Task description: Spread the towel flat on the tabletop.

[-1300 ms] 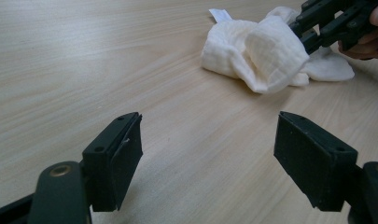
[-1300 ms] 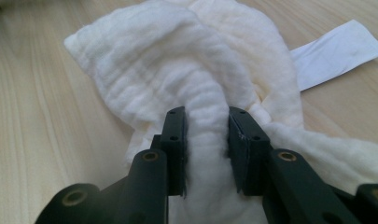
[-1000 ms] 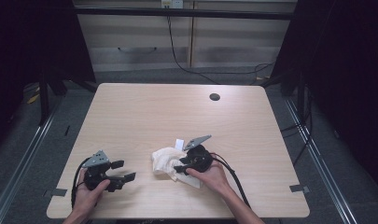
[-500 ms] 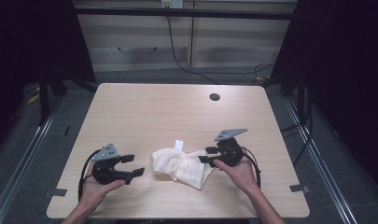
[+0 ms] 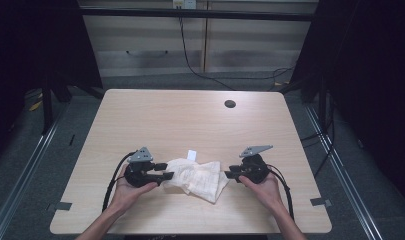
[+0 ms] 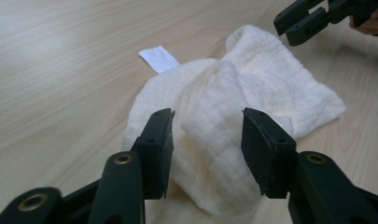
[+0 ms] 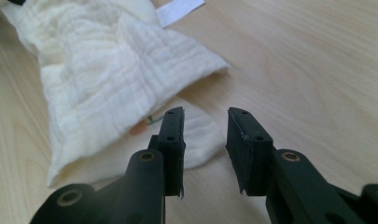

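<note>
- The white cloth (image 5: 197, 177) lies crumpled on the near middle of the surface (image 5: 190, 120), between the two tongs and well in from every edge.
- The left tongs (image 5: 166, 171) sit at the cloth's left end. In the left gripper view a raised fold of the cloth (image 6: 210, 126) stands between the jaws, which have just been closing; the pads look just clear of the fabric, so they are spread partway and not pinching.
- The right tongs (image 5: 230, 174) sit at the cloth's right end. In the right gripper view the jaws have just been closing too, and stand partway apart over bare wood, with the cloth's near corner (image 7: 198, 135) just beside the left jaw and nothing gripped.
- Open room: the whole far half of the surface is bare wood, and there are bare strips left of the left hand (image 5: 127, 187) and right of the right hand (image 5: 262, 187). The near edge is close behind both hands.
- A small white tag (image 5: 191, 155) sticks out from the cloth's far side and lies flat on the wood; no writing can be read on it.
- The surface is pale wood grain with rounded corners and a dark round cable hole (image 5: 230, 104) near the far edge, right of centre.
- Around it is grey floor, with cables (image 5: 200, 70) trailing past the far edge, a pale panelled wall beyond, and dark curtains at both sides.
</note>
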